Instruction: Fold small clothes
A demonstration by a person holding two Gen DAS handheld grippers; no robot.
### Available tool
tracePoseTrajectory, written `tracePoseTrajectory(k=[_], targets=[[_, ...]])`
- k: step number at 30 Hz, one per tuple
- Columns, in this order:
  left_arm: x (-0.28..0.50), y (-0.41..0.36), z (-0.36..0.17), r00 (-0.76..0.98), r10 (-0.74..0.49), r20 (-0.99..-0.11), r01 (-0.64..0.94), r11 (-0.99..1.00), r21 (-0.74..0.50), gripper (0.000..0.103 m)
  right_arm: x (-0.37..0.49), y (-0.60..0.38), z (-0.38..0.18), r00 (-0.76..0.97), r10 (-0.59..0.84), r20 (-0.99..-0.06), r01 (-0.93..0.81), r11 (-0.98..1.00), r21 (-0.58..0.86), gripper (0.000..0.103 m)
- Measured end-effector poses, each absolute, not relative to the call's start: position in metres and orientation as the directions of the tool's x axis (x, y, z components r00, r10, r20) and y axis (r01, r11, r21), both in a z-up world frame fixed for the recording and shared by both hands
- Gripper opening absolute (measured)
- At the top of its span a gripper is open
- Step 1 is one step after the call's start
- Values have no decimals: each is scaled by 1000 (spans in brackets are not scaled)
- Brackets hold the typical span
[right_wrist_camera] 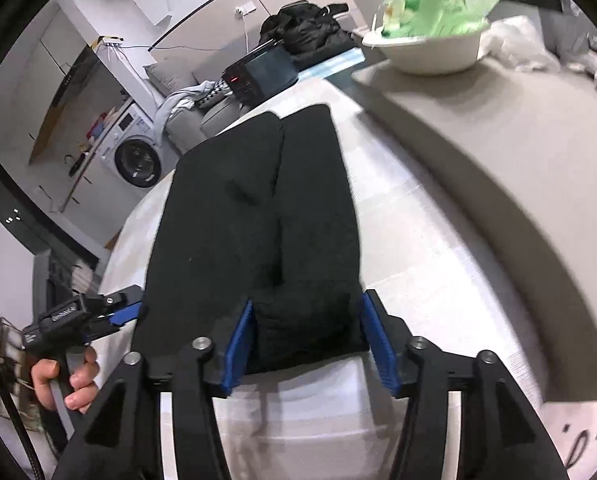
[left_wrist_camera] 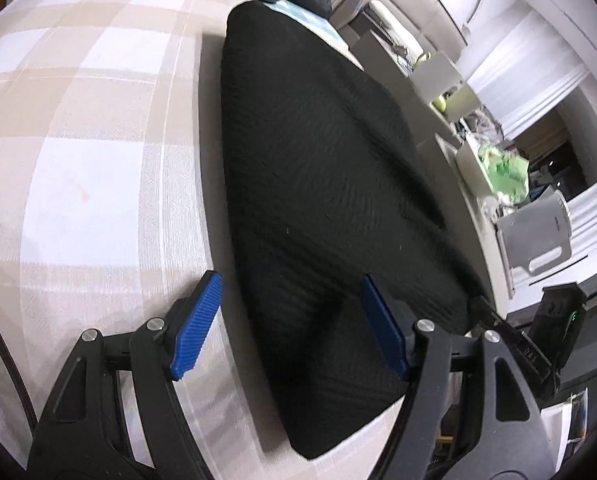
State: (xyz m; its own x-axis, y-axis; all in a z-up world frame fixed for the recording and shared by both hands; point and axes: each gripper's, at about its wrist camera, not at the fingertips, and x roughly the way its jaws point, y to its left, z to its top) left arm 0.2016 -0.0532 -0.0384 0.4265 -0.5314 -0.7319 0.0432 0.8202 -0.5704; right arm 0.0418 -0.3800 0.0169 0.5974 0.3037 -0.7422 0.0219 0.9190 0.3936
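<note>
A black ribbed garment (left_wrist_camera: pixel 318 168), folded lengthwise into a long strip, lies flat on a beige and white checked cloth (left_wrist_camera: pixel 98 128). My left gripper (left_wrist_camera: pixel 290 322) stands open over the garment's near left corner, with one blue pad off the fabric on the cloth and the other above the fabric. In the right wrist view the same garment (right_wrist_camera: pixel 266 200) stretches away from me. Its bunched near end sits between the blue pads of my right gripper (right_wrist_camera: pixel 310 344), which is open, the pads close beside the fabric. The left gripper (right_wrist_camera: pixel 118 312) shows at the garment's left edge, held by a hand (right_wrist_camera: pixel 66 376).
A grey counter (right_wrist_camera: pixel 478 160) runs along the right of the cloth, carrying a white bowl (right_wrist_camera: pixel 430 48) with green printed material. At the far end sit a dark box with a red light (right_wrist_camera: pixel 258 72) and a black bundle of clothes (right_wrist_camera: pixel 306 28). A washing machine (right_wrist_camera: pixel 136 152) stands far left.
</note>
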Motion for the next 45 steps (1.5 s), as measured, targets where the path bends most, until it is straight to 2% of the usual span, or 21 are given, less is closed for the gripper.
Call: tracePoseTrajectory(k=[1,9,13,15,17,21,26,28,33,45], targets=[[204,-51,-39,430,-539,-724,35,812,-583,68,41,-382,17,592,294,-751,31,922,386,62],[231,-48,-44,436,-571,-695,21,779,-627,68,37,-403,31,619,315,-719,-1,916,400,64],[243,-56,-45,437,-577,-690,15,772,-635,67,55,-400,35,602,316,-733,-21,924,381,67],[247,-54,-46,444,-572,-690,-7,768,-641,59,68,-397,30,595,302,-745,-16,931,365,67],[249,-54,-47,448,-557,-699,-25,774,-633,43,86,-395,21,576,316,-754,-5,924,383,67],[250,-52,-49,454,-530,-716,-23,796,-604,28,99,-388,10,553,345,-758,-16,914,405,67],[247,-51,-48,465,-504,-728,-17,817,-576,25,98,-382,5,546,350,-761,-35,917,397,58],[247,-55,-47,468,-494,-732,-11,825,-564,24,99,-382,4,545,351,-761,-34,917,398,49],[245,-54,-45,481,-487,-729,-3,831,-556,21,104,-375,0,534,360,-765,-55,918,394,38],[231,-30,-46,507,-482,-715,-44,814,-580,19,114,-333,-4,502,385,-774,-123,918,376,35]])
